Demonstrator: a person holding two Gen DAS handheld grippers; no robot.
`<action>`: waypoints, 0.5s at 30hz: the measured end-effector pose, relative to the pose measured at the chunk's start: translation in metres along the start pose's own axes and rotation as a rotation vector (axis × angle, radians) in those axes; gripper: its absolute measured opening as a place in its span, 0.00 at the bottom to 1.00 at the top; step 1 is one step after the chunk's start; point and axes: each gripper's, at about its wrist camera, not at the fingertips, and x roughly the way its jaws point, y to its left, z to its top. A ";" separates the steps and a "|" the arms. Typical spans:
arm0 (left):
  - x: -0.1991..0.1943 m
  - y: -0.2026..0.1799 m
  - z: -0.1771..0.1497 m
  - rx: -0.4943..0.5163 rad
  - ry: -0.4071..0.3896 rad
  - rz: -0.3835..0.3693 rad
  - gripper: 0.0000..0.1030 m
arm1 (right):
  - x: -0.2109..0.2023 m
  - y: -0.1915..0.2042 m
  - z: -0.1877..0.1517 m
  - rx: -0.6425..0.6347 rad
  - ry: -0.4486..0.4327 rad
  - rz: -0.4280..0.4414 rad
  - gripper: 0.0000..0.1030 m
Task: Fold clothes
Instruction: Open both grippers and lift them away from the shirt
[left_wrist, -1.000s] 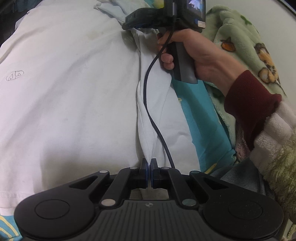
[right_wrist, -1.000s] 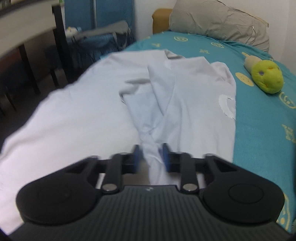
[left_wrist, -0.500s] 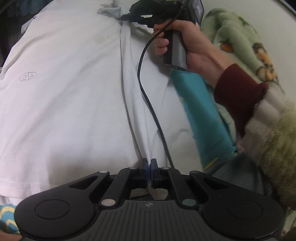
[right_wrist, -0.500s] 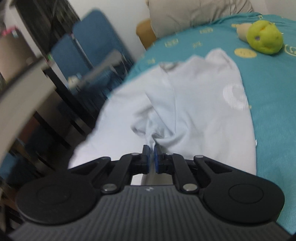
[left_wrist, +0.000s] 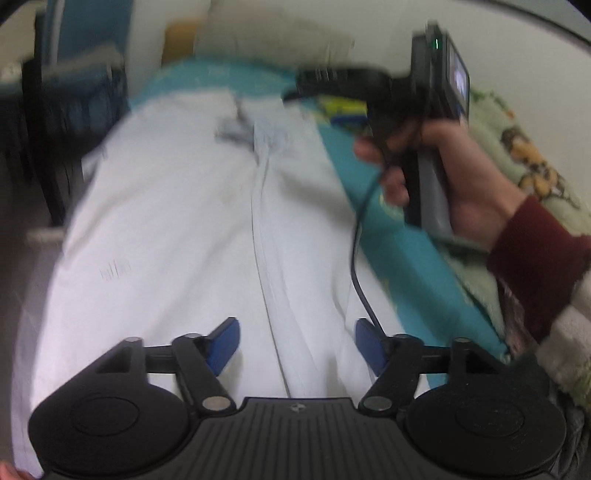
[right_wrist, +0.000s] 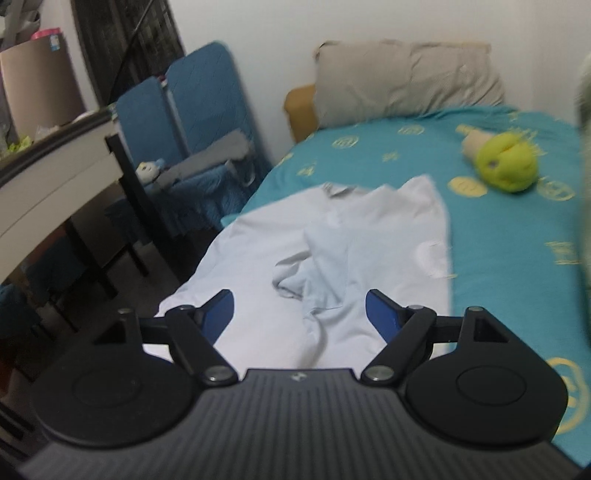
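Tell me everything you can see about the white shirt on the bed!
The white shirt looks like soft, thin cloth. It lies spread flat on the teal bedsheet, reaching to the bed's edge. One side is folded over the middle, leaving a long straight crease down it, with a rumpled sleeve on top. A pale round print shows near its right edge. The left claw and right claw are both open above it, gripping nothing.

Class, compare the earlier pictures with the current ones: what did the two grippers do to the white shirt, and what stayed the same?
Both the left gripper and right gripper opened and let go of the white shirt, then drew back. The shirt's folded edge dropped flat. The shirt stays on the teal bed; the green plush toy is unmoved.
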 end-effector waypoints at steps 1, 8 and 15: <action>-0.007 -0.003 0.001 0.015 -0.038 0.006 0.83 | -0.011 -0.002 0.000 0.010 -0.002 -0.012 0.78; -0.040 -0.024 0.002 0.105 -0.224 0.033 0.94 | -0.071 -0.013 0.006 0.081 -0.030 -0.034 0.78; 0.032 -0.042 -0.008 0.048 -0.079 -0.051 0.81 | -0.080 -0.049 0.035 0.226 -0.037 0.005 0.78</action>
